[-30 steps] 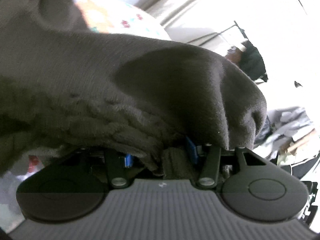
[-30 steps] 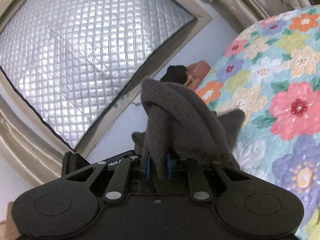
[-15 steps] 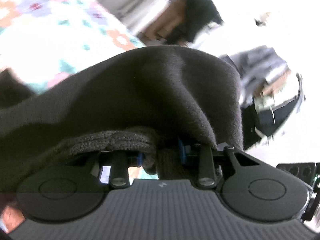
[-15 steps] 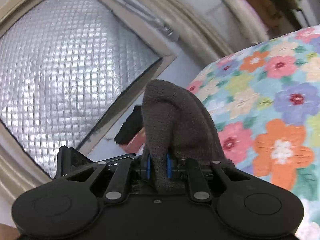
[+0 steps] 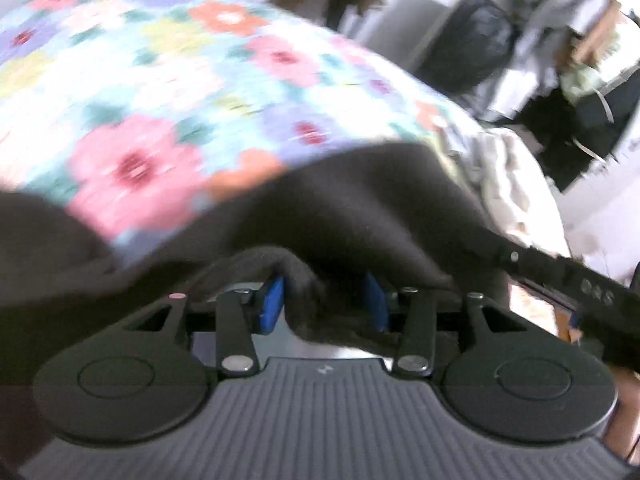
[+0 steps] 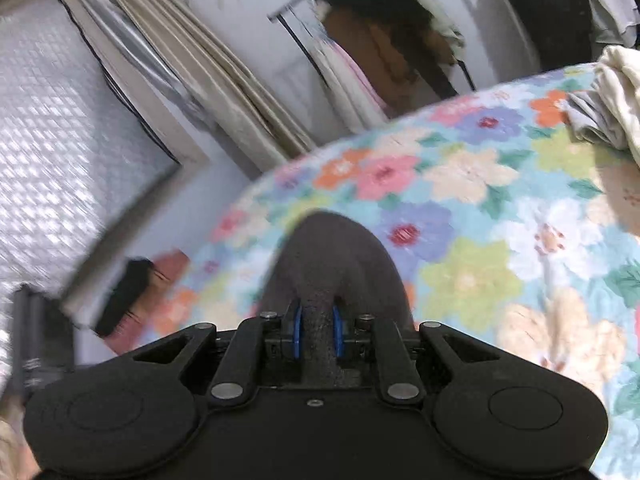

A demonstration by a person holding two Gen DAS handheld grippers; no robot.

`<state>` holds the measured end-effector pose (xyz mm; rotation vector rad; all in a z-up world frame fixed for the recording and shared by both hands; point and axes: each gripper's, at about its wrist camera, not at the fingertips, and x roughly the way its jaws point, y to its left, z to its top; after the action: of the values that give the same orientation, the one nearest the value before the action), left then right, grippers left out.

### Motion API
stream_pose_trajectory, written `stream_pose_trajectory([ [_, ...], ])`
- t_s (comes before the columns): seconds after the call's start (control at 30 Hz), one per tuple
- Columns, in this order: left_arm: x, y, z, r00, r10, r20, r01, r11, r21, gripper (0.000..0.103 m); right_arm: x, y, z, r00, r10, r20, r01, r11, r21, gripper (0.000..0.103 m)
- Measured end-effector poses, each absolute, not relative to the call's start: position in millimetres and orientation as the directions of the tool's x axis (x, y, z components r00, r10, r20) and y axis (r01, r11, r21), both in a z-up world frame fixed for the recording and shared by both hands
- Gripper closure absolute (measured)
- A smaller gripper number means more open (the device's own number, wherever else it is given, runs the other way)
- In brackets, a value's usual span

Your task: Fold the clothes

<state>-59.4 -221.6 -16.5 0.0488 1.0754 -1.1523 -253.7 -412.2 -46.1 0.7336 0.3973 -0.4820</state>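
Dark garment (image 5: pixel 360 208) bunches at six o'clock over the floral bedspread (image 5: pixel 168 80), your left gripper (image 5: pixel 324 300) clamped on one fold and your right gripper (image 6: pixel 316 336) pinching another ridge.

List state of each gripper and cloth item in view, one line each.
Left gripper: shut on the dark garment, cloth bunched between the blue pads.
Right gripper: shut on the dark garment, a fold pinched upright.
Dark garment: held by both grippers, draped over the left one, not yet folded flat.
Floral quilt: spread out.
Pale clothes: crumpled heap on the quilt.
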Motion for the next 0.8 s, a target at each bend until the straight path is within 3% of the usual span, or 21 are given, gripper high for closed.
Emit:
stream_pose_trajectory([
  [0.13,-18.8,-160.3,-22.8,0.107,-0.712,-0.695,0.673,0.566,-0.477,0.051,-233.3,-408.4,-67.6,0.774,-0.314,-0.551,0.605,0.624,0.494,0.081],
  [0.2,4.5,-138.4,-18.9,0.171,-0.725,-0.667,0.629,0.602,-0.492,0.041,-218.8,-398.3,-68.5,0.757,-0.344,-0.555,0.624,0.633,0.459,0.081],
  [0.27,23.1,-99.3,-11.7,0.250,-0.740,-0.625,0.563,0.636,-0.528,0.031,-203.3,-381.9,-65.5,0.785,-0.307,-0.539,0.576,0.681,0.452,0.072],
  [0.33,43.8,-65.7,-17.7,0.321,-0.729,-0.605,0.481,0.676,-0.559,0.028,-177.8,-362.3,-63.7,0.820,-0.209,-0.532,0.487,0.744,0.457,0.046],
  [0.43,69.5,-16.4,-27.9,0.434,-0.648,-0.626,0.332,0.761,-0.558,0.028,-134.1,-327.0,-64.8,0.843,-0.069,-0.534,0.351,0.823,0.447,0.044],
  [0.6,105.0,43.3,-51.5,0.518,-0.520,-0.679,0.227,0.849,-0.477,0.028,-63.7,-278.8,-77.5,0.806,0.083,-0.585,0.209,0.886,0.414,0.043],
  [0.8,139.3,69.7,-102.7,0.355,-0.657,-0.665,0.163,0.744,-0.648,0.026,-2.5,-242.5,-86.0,0.756,0.144,-0.639,0.123,0.927,0.354,0.035],
])
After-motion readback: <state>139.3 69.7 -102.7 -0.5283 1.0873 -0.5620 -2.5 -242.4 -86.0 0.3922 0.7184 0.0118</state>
